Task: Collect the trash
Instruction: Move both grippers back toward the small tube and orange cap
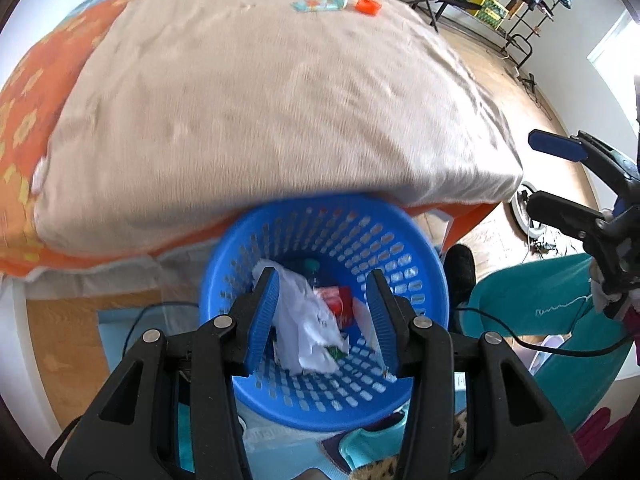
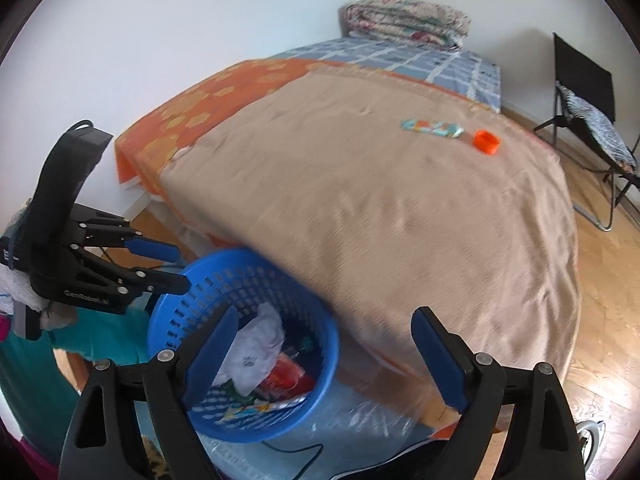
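Note:
A blue perforated basket stands on the floor at the foot of the bed and also shows in the right wrist view. It holds crumpled white paper, a red wrapper and other trash. My left gripper is open and empty right above the basket. A colourful wrapper and an orange cap lie on the far part of the bed; they also show in the left wrist view, wrapper and cap. My right gripper is open and empty, low at the bed's near edge.
The bed has a beige blanket over an orange sheet, with a folded quilt at its head. A black folding chair stands on the wood floor at right. A teal cloth and cables lie by the basket.

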Demonstrator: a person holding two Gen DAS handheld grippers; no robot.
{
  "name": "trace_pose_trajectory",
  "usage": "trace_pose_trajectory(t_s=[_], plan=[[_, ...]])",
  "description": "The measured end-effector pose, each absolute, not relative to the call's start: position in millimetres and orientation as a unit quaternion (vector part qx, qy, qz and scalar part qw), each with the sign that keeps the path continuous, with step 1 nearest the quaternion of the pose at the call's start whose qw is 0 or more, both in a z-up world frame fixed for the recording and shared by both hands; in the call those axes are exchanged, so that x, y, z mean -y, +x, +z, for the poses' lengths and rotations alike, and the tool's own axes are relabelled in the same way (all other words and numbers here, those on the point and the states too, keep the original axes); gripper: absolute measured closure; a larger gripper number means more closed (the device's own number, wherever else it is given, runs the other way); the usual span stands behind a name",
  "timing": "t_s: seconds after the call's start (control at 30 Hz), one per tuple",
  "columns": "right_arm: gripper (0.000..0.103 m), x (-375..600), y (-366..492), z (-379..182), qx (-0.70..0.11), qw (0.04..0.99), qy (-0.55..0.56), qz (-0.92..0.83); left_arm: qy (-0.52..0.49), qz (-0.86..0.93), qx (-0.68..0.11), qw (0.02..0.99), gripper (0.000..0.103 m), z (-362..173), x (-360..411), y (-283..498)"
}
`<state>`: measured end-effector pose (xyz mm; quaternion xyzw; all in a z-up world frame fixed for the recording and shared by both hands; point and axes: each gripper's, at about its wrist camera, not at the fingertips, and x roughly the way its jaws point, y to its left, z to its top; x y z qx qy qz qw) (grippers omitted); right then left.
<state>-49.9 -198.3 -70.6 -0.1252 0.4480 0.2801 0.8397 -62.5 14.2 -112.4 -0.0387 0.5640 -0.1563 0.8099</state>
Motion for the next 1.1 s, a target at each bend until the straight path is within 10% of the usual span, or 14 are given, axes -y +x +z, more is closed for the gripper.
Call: trace_pose_trajectory(t_s=[0.77, 0.9, 1.1], plan=[[0.013, 270.3, 99.7, -21.6, -0.403, 0.899, -0.062, 0.161, 0.035, -0.228, -0.473, 0.851, 0.057, -41.2, 48.1, 121.8], [0.031, 270.5, 134.8, -33.9, -0.422, 0.886, -0.046, 0.186, 0.035, -0.229, -0.466, 0.854, 0.057, -45.5, 53.7, 164.3], [0.031, 286.2, 189.0, -59.3, -0.437, 0.884, -0.007, 0.167, 0.019, -0.235, -0.473, 0.849, 0.057, -62.0, 59.0, 226.2]])
